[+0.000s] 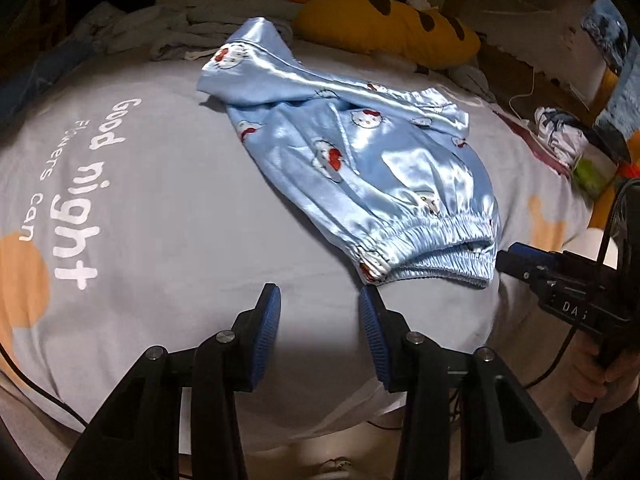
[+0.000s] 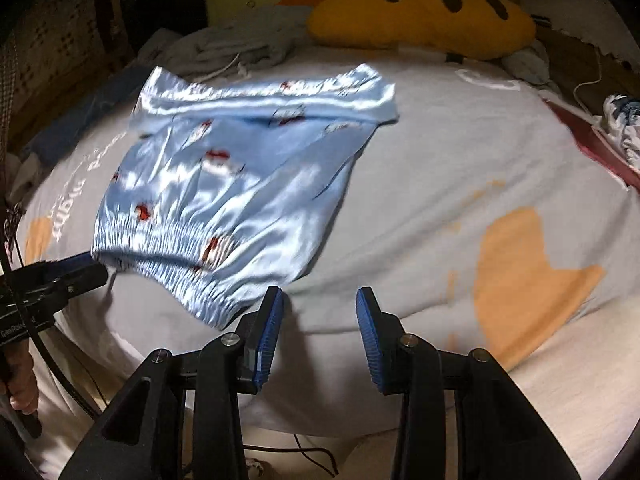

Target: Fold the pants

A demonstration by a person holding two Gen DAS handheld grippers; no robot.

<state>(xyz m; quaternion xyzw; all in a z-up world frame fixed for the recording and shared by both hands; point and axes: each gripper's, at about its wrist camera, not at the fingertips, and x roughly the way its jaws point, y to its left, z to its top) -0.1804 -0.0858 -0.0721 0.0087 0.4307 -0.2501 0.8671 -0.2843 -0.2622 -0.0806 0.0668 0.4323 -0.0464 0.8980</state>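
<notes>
Left wrist view only: white "Good night" lettering (image 1: pixel 86 192) on the grey bed cover (image 1: pixel 180 208), left of the left claw (image 1: pixel 319 334), and a clear look at the cat-face print on the pants (image 1: pixel 360 168). Right wrist view only: large orange patch (image 2: pixel 520 276) on the cover, ahead-right of the right claw (image 2: pixel 319 336); pants (image 2: pixel 240 176) blurred there.

One pair of light-blue satin pants, lying bunched on the bed, elastic waistband nearest. Ahead and slightly right of the left claw; ahead-left of the right claw. Two claws, each with two blue pads. One yellow plush (image 1: pixel 384 28) with dark spots, far ahead beyond the pants. One heap of grey clothing (image 2: pixel 240 44) beside it.

Left claw: released, pads apart, nothing between them, right pad (image 1: pixel 370 316) just below the waistband corner. Right claw: released too, gap empty, left pad (image 2: pixel 272 320) just beside the waistband edge; contact unclear. No containers visible.
</notes>
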